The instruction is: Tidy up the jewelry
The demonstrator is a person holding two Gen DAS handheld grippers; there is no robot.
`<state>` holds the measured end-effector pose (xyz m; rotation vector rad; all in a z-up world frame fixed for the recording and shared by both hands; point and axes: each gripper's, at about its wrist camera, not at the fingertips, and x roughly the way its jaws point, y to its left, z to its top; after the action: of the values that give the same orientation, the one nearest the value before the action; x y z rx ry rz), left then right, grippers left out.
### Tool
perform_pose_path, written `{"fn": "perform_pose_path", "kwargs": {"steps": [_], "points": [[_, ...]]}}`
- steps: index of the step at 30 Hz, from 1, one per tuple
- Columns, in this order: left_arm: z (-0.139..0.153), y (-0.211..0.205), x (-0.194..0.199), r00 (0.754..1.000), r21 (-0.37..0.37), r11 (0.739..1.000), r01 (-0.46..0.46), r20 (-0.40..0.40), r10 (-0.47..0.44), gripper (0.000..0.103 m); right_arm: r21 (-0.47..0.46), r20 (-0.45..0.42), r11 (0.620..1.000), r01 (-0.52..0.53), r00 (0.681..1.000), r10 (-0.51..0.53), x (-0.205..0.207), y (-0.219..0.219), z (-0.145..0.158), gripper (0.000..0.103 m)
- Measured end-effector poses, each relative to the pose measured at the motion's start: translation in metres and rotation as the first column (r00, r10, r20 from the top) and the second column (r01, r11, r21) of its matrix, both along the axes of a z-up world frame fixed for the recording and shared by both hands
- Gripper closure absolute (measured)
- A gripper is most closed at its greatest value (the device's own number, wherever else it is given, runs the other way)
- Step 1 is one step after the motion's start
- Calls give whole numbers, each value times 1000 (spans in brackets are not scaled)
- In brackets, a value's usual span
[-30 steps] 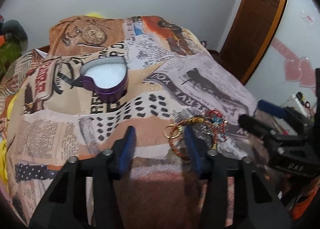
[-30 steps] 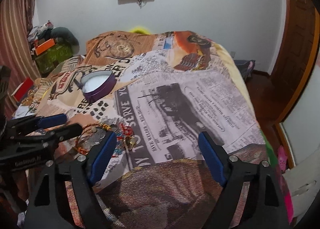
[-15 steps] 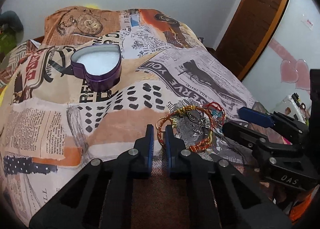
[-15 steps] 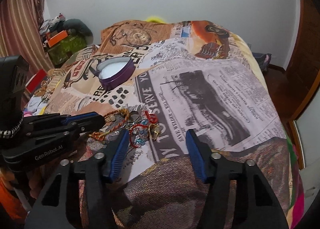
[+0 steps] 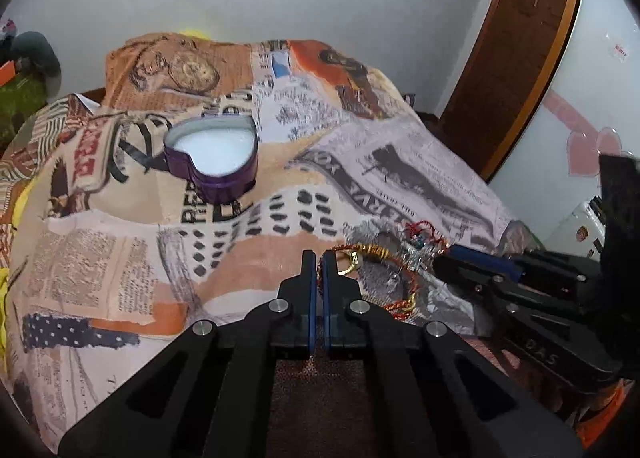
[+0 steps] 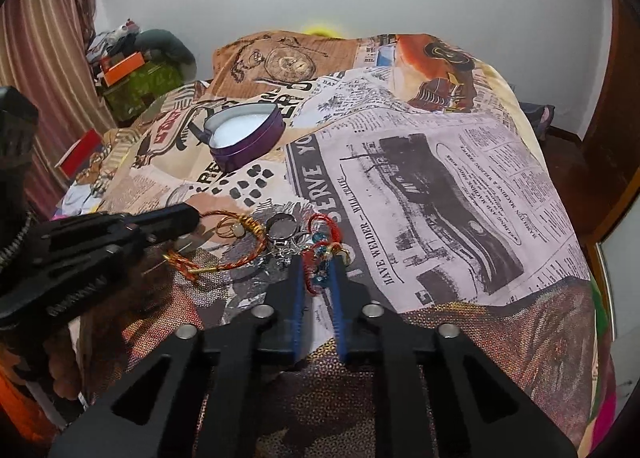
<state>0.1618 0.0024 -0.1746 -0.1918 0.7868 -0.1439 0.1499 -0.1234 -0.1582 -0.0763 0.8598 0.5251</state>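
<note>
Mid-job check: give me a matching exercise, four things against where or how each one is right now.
1. heart-shaped tin
2. red-and-gold twisted bangle
3. red cord bracelet with blue beads
4. stone ring

a. pinched by the right gripper
b. open, white inside
c. lying inside the bangle's loop
d. pinched by the left gripper

Pairs: 1-b, 2-d, 3-a, 4-c

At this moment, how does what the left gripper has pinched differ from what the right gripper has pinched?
The left gripper is shut on the gold-and-red twisted bangle, a wide stiff hoop; the right gripper is shut on the red cord bracelet, a small bunched loop.
The bangle carries no beads; the cord bracelet has blue beads.
Both pieces lie on the printed bedspread, short of the heart-shaped tin.
</note>
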Motion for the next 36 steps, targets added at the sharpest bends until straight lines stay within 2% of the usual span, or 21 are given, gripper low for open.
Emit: {"fn": "perform_pose_path", "kwargs": {"steps": [8,13,15,17,19,27,32,36], "points": [[22,6,-7,998,-13,1000,-17,55,18,102,20,48,999,35,998,-36,-6,-10,15,94],[25,7,-14,998,-3,1000,-20,67,20,102,37,9,999,29,1000,-29,-4,-15,17,94],[23,8,-16,998,-3,1000,-15,59,16,102,31,-16,999,43,999,-43,-1,-17,15,93],[19,9,-18,999,-2,1000,-12,47,12,102,-10,-28,998,55,998,-55,2,-17,11,82],[14,9,-19,999,-1,1000,-12,35,12,102,-48,-35,998,48,998,-50,6,-15,7,76],[3,9,-19,1000,9,1000,-5,12,5,102,-93,-43,995,-36,999,32,20,-3,3,76],[-4,8,-17,1000,26,1000,2,-8,-2,102,-74,-54,995,-72,996,68,26,0,0,76],[-11,12,-14,998,-18,1000,10,-57,-11,102,-70,-57,993,-91,995,87,26,3,-3,76]]}}
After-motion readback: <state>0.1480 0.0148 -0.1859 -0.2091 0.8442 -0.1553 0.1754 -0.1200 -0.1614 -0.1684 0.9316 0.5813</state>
